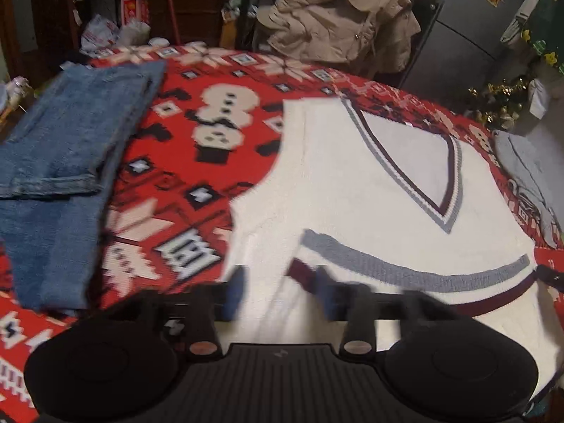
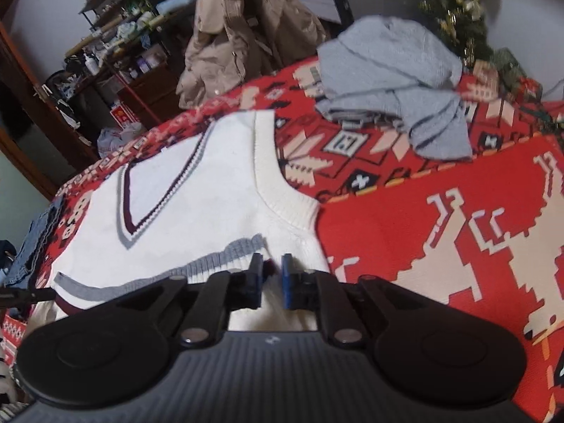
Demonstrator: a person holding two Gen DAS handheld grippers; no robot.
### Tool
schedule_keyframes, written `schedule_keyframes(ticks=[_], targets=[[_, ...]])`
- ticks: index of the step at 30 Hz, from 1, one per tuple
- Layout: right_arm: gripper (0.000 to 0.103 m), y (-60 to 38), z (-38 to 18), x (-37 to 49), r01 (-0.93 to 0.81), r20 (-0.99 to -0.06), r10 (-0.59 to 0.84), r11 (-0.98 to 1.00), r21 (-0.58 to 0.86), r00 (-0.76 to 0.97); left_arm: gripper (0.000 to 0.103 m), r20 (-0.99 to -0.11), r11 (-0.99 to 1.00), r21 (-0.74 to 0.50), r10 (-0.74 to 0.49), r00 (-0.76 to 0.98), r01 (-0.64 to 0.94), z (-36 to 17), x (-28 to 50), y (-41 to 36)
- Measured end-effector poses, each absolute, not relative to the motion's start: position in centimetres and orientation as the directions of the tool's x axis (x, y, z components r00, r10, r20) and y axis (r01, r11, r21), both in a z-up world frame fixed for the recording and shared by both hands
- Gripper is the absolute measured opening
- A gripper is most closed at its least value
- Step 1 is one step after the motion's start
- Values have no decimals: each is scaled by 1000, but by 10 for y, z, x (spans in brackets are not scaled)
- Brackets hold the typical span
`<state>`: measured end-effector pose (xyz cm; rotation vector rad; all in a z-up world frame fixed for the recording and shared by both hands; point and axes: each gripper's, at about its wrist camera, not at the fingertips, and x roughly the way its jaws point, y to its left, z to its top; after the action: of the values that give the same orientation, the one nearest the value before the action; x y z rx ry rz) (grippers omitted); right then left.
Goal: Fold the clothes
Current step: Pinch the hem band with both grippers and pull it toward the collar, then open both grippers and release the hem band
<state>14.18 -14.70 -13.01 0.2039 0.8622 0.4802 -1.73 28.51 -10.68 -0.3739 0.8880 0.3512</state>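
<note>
White knit made up the sleeveless vest (image 1: 356, 183), which lay flat on a red patterned blanket (image 1: 197, 190) with its V-neck, trimmed in grey and maroon, pointing toward the cameras. Its lower hem, banded in grey and maroon, had been turned up over the body so that the bands lay just below the point of the neckline. The left gripper (image 1: 280, 292) stood over the left end of that folded hem with its blue-padded fingers set well apart; white knit showed in the gap, and neither pad pressed on it. That view was blurred around the fingers. The right gripper (image 2: 271, 280) stood at the right end of the same hem, its jaws parted by a narrow gap with a strip of maroon and white fabric visible between them; the pads did not appear to clamp it. A pair of blue jeans (image 1: 67, 162), folded, lay on the blanket to the left of the vest, apart from it. A crumpled grey garment (image 2: 398, 84) lay on the blanket beyond the vest's right shoulder, well apart. A beige coat (image 1: 345, 17) was draped behind the blanket's far edge.
</note>
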Motion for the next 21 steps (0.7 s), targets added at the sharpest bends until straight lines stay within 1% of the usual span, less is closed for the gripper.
schedule_keyframes(ticks=[2, 3, 4, 5, 6, 7, 8, 9, 10, 14, 15, 19, 21], targets=[[50, -151, -120, 136, -316, -661, 468, 884, 345, 587, 64, -796, 874, -158, 163, 583, -460, -97, -27, 286], [55, -154, -114, 132, -316, -651, 463, 886, 339, 601, 66, -794, 871, -151, 175, 582, -468, -92, -33, 286], [57, -157, -107, 128, -319, -641, 461, 887, 333, 614, 69, -789, 873, -150, 178, 588, -465, -86, -38, 283], [61, -159, -99, 121, -330, -627, 465, 885, 328, 625, 73, -783, 876, -151, 178, 597, -459, -80, -44, 279], [69, -162, -91, 115, -341, -612, 470, 883, 323, 636, 75, -776, 879, -152, 177, 605, -453, -74, -49, 276], [75, -164, -83, 106, -360, -591, 480, 877, 317, 649, 82, -769, 881, -153, 178, 614, -447, -68, -55, 270], [85, -166, -76, 96, -382, -566, 493, 870, 313, 661, 87, -763, 884, -155, 176, 622, -440, -63, -60, 262], [92, -166, -69, 86, -397, -553, 500, 866, 305, 666, 89, -758, 887, -159, 172, 629, -433, -59, -65, 255], [94, -165, -62, 75, -411, -545, 505, 863, 296, 669, 91, -763, 889, -178, 146, 629, -422, -58, -68, 247], [97, -160, -43, 33, -446, -521, 508, 859, 250, 686, 93, -784, 873, -301, 3, 621, -384, -60, -79, 221], [100, -158, -40, 22, -454, -513, 513, 856, 248, 688, 93, -785, 862, -338, -35, 619, -379, -63, -82, 215], [102, -149, -35, -21, -475, -492, 530, 845, 243, 691, 92, -792, 821, -341, 12, 610, -458, -78, -94, 191], [102, -144, -36, -40, -479, -492, 521, 849, 221, 697, 92, -799, 818, -347, -1, 601, -460, -88, -97, 180]])
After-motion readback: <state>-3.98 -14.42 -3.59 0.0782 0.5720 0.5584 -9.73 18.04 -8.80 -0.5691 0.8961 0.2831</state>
